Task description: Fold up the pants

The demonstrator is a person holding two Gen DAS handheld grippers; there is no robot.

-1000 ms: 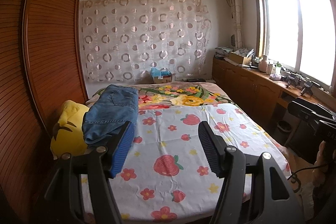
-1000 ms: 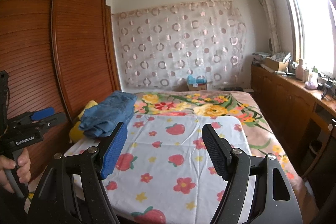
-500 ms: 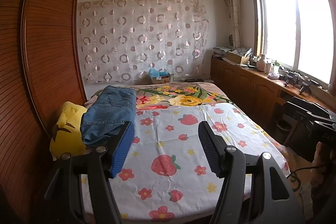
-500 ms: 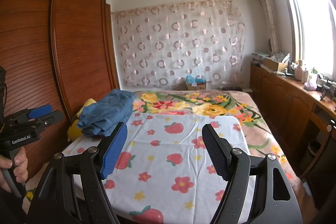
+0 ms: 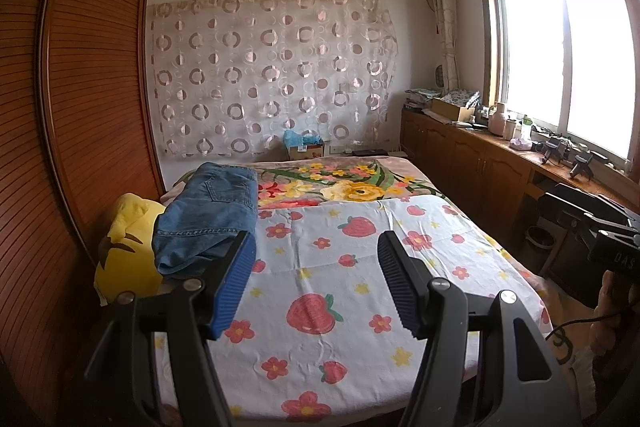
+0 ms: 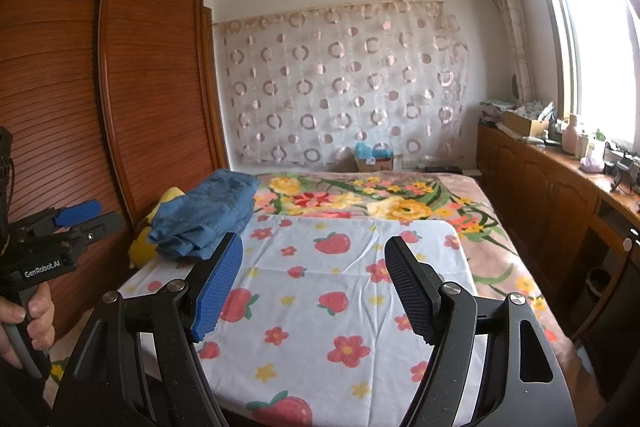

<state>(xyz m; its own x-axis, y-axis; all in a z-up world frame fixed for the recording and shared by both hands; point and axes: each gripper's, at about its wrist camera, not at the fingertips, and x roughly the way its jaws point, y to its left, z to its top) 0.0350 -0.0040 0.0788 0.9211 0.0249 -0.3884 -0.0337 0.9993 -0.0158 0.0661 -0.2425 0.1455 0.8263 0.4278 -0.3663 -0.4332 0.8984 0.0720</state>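
A pair of blue jeans (image 5: 208, 211) lies in a loose bundle on the far left of the bed, its near end resting against a yellow cushion (image 5: 128, 251). The right wrist view shows the same jeans (image 6: 208, 215) rumpled at their near edge. My left gripper (image 5: 316, 243) is open above the strawberry-print sheet (image 5: 320, 291), with nothing between its fingers and the jeans just beyond its left finger. My right gripper (image 6: 314, 243) is open too and empty, further right over the sheet. Each gripper shows at the edge of the other's view, held by a hand.
A brown slatted wardrobe (image 5: 80, 107) runs along the bed's left side. Low wooden cabinets (image 5: 472, 155) with clutter on top line the right wall under the window. A floral blanket (image 5: 352, 187) covers the far half of the bed, with a cardboard box (image 5: 304, 149) behind it.
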